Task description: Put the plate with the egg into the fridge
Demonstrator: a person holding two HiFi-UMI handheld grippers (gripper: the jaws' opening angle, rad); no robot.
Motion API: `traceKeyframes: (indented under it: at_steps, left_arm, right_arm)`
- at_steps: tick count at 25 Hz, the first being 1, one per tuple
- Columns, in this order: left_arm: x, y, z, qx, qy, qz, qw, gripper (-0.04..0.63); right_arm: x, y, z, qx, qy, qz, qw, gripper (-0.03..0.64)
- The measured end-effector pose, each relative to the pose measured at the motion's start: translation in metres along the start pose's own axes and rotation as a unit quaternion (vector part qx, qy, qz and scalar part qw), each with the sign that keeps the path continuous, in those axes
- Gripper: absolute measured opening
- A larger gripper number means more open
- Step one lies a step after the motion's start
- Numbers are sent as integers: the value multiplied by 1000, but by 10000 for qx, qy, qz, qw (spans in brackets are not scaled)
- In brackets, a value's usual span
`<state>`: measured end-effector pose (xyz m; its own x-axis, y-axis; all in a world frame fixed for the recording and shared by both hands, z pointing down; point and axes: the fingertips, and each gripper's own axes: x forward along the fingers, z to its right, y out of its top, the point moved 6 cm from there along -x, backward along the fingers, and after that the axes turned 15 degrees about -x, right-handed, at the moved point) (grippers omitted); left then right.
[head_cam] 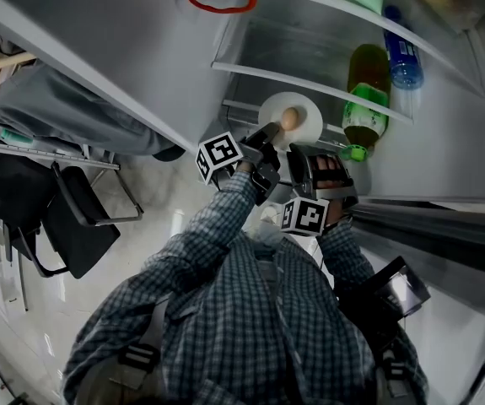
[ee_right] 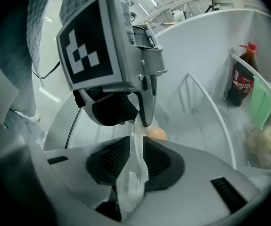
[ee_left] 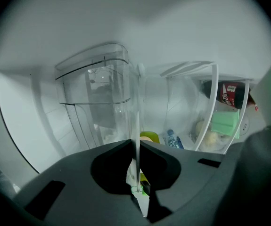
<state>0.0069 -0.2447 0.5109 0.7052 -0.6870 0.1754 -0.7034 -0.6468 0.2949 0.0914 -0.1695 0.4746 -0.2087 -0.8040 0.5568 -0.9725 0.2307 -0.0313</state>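
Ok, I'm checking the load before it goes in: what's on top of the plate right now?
One brown egg sits on the white plate, which is clamped at its near rim by the left gripper and right gripper. They cover that edge, so anything there is hidden.

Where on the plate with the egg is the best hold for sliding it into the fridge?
The thin near rim of the plate, jaws closing across its thickness from the person's side. The egg lies near the middle, so a rim hold stays clear of it and leaves the far edge free to enter the fridge first. The left gripper and right gripper are shut there.
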Motion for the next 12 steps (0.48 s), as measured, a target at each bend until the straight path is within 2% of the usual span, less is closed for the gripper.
traceKeyframes:
  at_steps: [6,8,12]
  left_arm:
    - [-2,0,-1,-59,-22,-4,10000,26]
    - [-2,0,-1,-71,-21,1,10000,26]
    - [-1,0,-1,-65,-24,-13,10000,27]
  right_arm:
    - [3,2,0,-146,-100,-23,9998,72]
    - [2,3,0,-247,-159,-33,9996,40]
    - [4,3,-2,-414,-237,-142,9988,32]
